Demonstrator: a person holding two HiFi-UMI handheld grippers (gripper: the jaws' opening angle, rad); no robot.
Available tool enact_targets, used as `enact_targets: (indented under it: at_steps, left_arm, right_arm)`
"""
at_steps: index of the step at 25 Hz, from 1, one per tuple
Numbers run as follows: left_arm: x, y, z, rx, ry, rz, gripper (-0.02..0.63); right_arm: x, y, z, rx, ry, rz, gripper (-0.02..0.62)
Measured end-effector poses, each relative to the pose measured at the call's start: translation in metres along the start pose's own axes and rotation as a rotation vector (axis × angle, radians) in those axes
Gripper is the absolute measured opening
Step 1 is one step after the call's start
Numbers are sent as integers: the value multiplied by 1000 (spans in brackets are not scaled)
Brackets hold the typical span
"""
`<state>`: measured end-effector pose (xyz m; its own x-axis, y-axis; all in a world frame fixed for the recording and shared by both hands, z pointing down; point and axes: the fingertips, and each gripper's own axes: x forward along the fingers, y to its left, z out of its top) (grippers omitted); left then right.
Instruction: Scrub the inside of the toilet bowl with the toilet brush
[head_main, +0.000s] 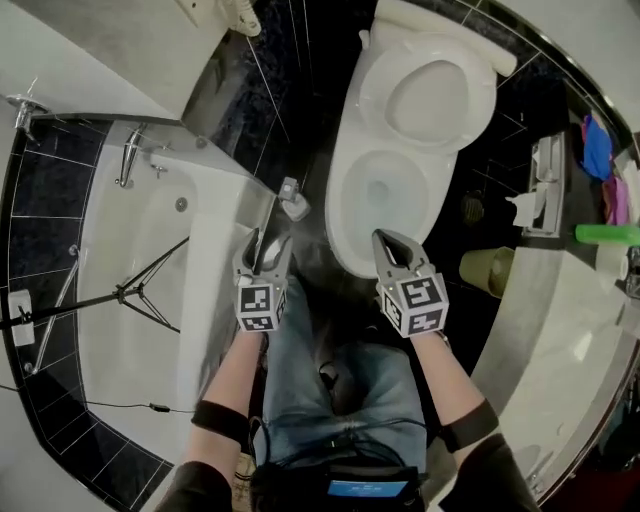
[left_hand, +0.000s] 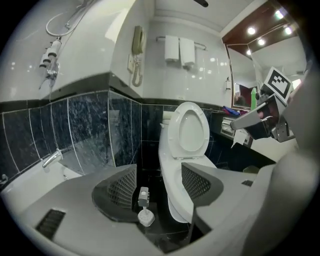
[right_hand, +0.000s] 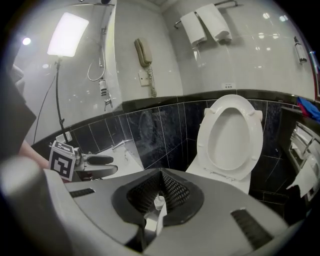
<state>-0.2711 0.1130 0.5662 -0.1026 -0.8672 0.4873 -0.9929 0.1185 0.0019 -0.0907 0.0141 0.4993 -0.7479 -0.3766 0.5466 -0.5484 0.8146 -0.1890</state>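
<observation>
The white toilet (head_main: 372, 200) stands with seat and lid (head_main: 430, 95) raised, its bowl bare. The toilet brush (head_main: 292, 198), grey-handled, stands in its white holder on the dark floor left of the bowl. My left gripper (head_main: 268, 250) hovers just short of the brush, open and empty. In the left gripper view the brush (left_hand: 144, 197) shows between the spread jaws (left_hand: 159, 180), beyond them. My right gripper (head_main: 385, 240) is shut on nothing in front of the bowl's near rim. The right gripper view has the pads meeting (right_hand: 160, 175), with the toilet (right_hand: 227, 135) ahead on the right.
A white bathtub (head_main: 130, 300) with a black light stand (head_main: 130, 292) in it fills the left. A beige bin (head_main: 485, 268), a paper holder (head_main: 540, 190) and a counter (head_main: 580, 330) with a green bottle (head_main: 605, 234) lie right. Jeans-clad knees (head_main: 330, 360) are below.
</observation>
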Motion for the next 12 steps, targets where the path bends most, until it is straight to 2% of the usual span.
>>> enact_targets:
  at_steps: [4,12]
  left_arm:
    - [48,10,-36,28,-14,-54,313]
    - [133,32,-129,65,-27,-75,390]
  right_arm:
    - [53,-2,-30,-10,-1,11,3]
    - [128,-17,-74,22,-62,9,3]
